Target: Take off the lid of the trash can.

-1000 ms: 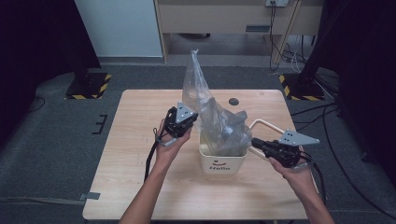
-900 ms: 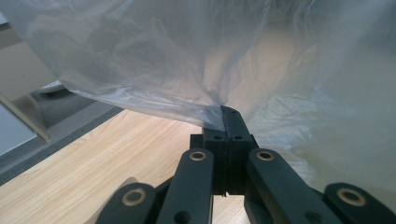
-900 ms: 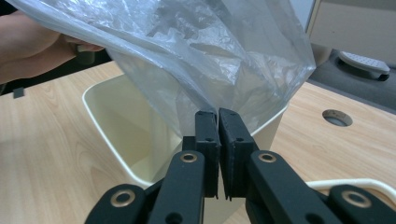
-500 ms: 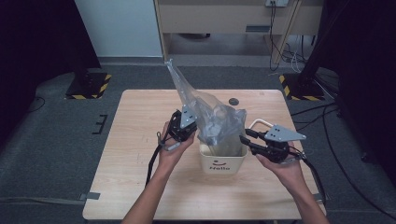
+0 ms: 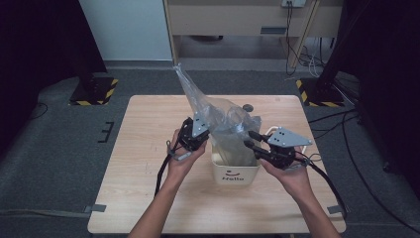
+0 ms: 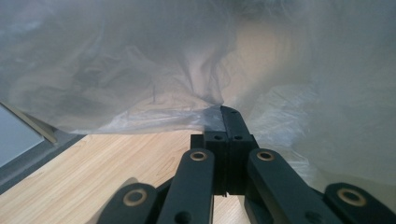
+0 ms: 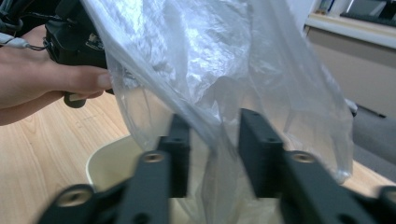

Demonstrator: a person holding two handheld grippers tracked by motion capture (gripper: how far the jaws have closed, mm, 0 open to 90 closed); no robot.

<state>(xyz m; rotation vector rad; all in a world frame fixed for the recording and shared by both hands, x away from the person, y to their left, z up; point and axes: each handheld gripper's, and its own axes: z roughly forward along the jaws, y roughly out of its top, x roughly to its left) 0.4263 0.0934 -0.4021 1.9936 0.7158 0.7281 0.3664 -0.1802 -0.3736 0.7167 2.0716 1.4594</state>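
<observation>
Since the earlier frames the right gripper has been moving in from the table's right side toward the bag, and its jaws have just been closing with bag film between them. The bag's peak has been swinging leftward meanwhile.

Going left to right across the high view: a hazard-striped base is standing on the floor beyond the table's left corner. The left hand is holding the left gripper, whose jaws are closed tight on the bag's left edge; in the left gripper view the film is bunching right at the pinched jaw tips. The bag is rising out of the bin, one cream bin marked "Hello", sitting near the table's middle. The film is hanging over the bin's mouth and hiding its inside. A small dark disc is lying on the table behind the bag. The right gripper is reaching the bag's right side; in the right gripper view its jaws are standing apart with film draping between them, not pressed, above the bin rim. A second striped base is standing right of the table.

Counted: one bag, one bin, two grippers, one disc, two bases.
</observation>
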